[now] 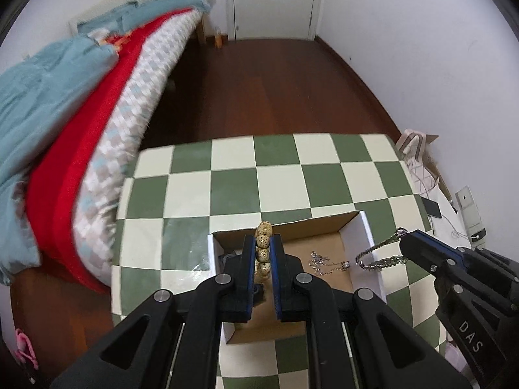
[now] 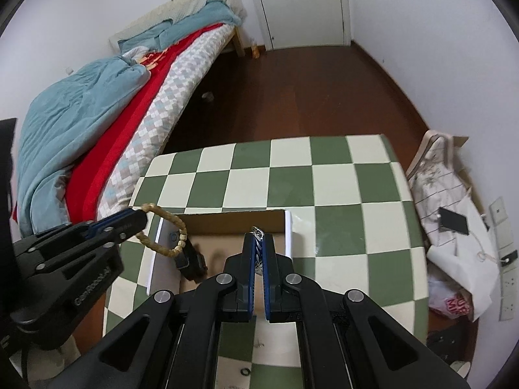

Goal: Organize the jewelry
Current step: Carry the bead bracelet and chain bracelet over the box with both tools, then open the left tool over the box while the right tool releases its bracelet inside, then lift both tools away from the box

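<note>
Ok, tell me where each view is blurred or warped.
Left wrist view: bed smeared by motion blur, beaded bracelet in the left gripper fairly sharp. Right wrist view: sharper overall; fisheye bows the checkered table edges, dark corners in both.

Even, soft indoor light in both my wrist views, no hard shadows, faint sheen on the checkered table (image 1: 233, 175). Heavy fisheye bend with dark vignette corners. Bed (image 1: 81, 123) looks smeared in the left view, probably motion blur.
</note>
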`<state>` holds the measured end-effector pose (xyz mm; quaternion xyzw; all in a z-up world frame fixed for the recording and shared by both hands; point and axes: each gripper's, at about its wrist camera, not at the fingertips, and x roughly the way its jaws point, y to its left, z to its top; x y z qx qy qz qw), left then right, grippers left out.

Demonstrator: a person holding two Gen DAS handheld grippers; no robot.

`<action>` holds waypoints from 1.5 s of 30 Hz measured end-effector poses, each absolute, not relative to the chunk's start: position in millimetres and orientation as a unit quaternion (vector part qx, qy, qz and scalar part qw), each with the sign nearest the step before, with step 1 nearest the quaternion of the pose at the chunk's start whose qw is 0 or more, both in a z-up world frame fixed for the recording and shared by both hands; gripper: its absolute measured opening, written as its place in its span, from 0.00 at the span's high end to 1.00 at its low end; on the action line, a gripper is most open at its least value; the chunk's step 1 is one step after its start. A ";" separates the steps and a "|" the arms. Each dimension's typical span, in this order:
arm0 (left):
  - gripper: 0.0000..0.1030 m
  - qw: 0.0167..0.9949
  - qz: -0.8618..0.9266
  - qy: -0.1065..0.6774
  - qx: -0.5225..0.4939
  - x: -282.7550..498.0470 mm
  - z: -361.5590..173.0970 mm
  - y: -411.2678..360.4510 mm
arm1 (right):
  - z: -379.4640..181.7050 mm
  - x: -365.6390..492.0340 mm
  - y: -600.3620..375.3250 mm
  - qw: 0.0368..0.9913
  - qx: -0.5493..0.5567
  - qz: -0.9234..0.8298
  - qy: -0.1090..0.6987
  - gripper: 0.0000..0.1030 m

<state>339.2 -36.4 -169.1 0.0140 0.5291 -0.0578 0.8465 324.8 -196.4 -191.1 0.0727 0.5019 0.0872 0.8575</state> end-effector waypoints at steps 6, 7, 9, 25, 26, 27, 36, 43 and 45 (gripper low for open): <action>0.94 0.818 -0.088 0.568 -0.033 363.9 -190.7 -30.7 | -217.1 355.1 -191.6 0.836 0.097 0.101 0.531 0.96; 0.94 0.815 -0.093 0.570 -0.038 366.7 -192.7 -30.3 | -221.4 359.0 -190.6 0.831 0.102 0.104 0.536 0.96; 0.93 0.811 -0.091 0.577 -0.042 371.8 -195.3 -29.5 | -227.8 364.8 -189.7 0.824 0.111 0.108 0.545 0.96; 0.01 0.845 0.032 0.533 0.037 350.4 -194.3 4.5 | -244.2 368.6 -198.0 0.812 0.064 0.039 0.579 0.25; 0.01 0.845 0.039 0.531 0.043 347.3 -195.6 6.2 | -244.7 365.4 -195.5 0.814 0.044 0.027 0.579 0.18; 0.01 0.846 0.045 0.529 0.047 344.4 -196.9 7.4 | -245.2 362.8 -194.9 0.814 0.034 0.023 0.579 0.09; 0.00 0.850 0.062 0.522 0.041 307.0 -200.3 18.5 | -251.3 326.5 -179.2 0.814 -0.015 0.013 0.580 0.00; 0.01 0.864 0.062 0.499 0.037 275.0 -181.0 18.4 | -238.0 298.8 -178.5 0.828 -0.011 0.005 0.561 0.00; 0.01 0.868 0.062 0.491 0.038 266.8 -174.3 16.4 | -230.9 290.9 -177.7 0.833 -0.014 0.004 0.552 0.00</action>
